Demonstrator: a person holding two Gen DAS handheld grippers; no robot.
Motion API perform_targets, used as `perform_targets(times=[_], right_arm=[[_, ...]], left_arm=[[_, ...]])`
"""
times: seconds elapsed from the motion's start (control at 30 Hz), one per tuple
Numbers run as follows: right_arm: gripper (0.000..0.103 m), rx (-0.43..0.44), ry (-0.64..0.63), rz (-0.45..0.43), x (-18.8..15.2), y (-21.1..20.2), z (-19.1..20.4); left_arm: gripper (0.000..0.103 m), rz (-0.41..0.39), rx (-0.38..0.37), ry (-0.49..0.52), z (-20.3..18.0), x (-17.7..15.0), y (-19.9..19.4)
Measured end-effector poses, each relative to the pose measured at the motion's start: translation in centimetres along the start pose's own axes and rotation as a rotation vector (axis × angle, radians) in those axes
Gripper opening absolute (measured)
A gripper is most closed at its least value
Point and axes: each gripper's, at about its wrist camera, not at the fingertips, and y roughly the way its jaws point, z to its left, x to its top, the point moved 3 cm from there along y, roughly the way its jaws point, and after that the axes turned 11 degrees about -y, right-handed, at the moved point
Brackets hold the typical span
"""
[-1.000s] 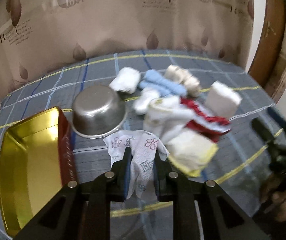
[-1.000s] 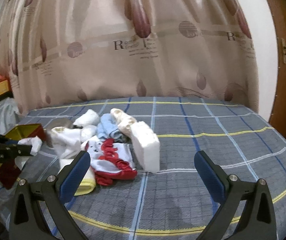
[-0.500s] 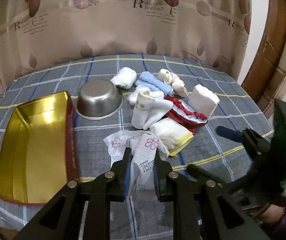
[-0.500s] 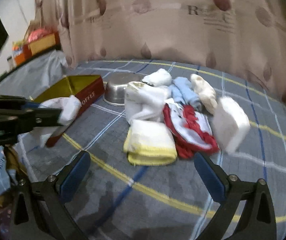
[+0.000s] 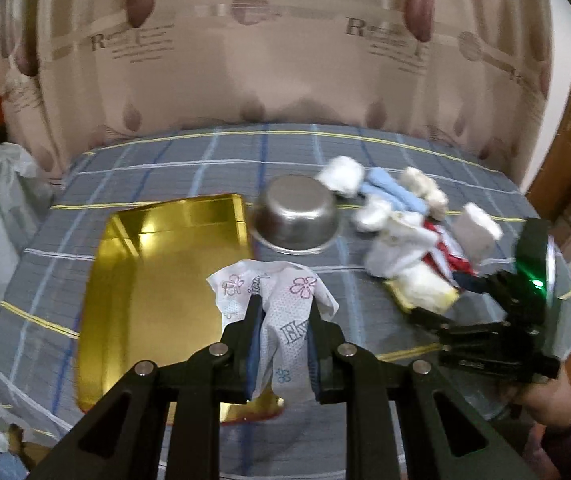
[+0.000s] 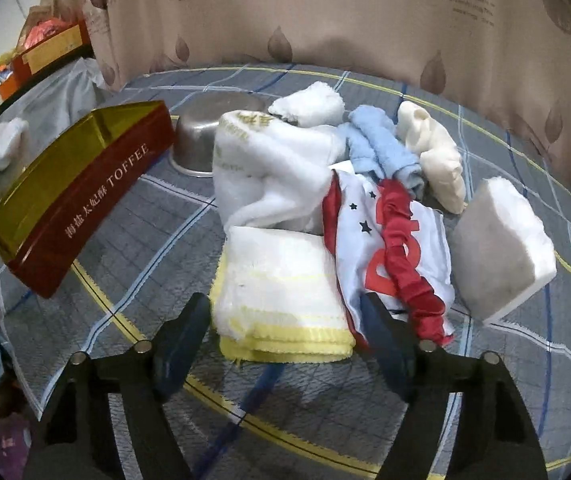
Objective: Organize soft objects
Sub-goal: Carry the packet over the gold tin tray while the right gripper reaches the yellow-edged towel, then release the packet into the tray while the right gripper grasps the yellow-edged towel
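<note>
My left gripper [image 5: 281, 312] is shut on a white flower-printed cloth [image 5: 277, 300] and holds it above the right edge of the gold tin tray [image 5: 157, 280]. My right gripper [image 6: 285, 312] is open, its jaws on either side of a folded white towel with yellow trim [image 6: 281, 296]. Behind it lie a white towel [image 6: 269, 172], a red and white garment [image 6: 389, 248], a blue cloth [image 6: 381, 148], a cream cloth [image 6: 433, 152] and a white sponge block [image 6: 501, 248]. The right gripper also shows in the left wrist view [image 5: 437, 316].
A steel bowl [image 5: 295, 216] stands behind the tray, whose red "TOFFEE" side [image 6: 85, 208] shows in the right wrist view. A fluffy white roll [image 6: 309, 104] lies by the bowl. A curtain hangs behind the checked table [image 5: 165, 160]. Plastic-covered clutter sits at left.
My left gripper has carried the printed cloth left, over the tray's edge. My right gripper has moved in close to the yellow-trimmed towel, and its jaws have narrowed.
</note>
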Motion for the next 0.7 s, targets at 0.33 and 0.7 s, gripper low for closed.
perform_targets(times=[0.33, 0.7], right_arm=[[0.032, 0.031, 0.016, -0.044, 0.3, -1.2, -0.6], [0.027, 0.049, 0.058, -0.054, 0.4, -1.8, -0.8]], left_arm=[[0.021, 0.020, 0.112, -0.036, 4.5, 1.3, 2.3], [0.022, 0.041, 0.208, -0.018, 7.4, 2.8, 6.0]])
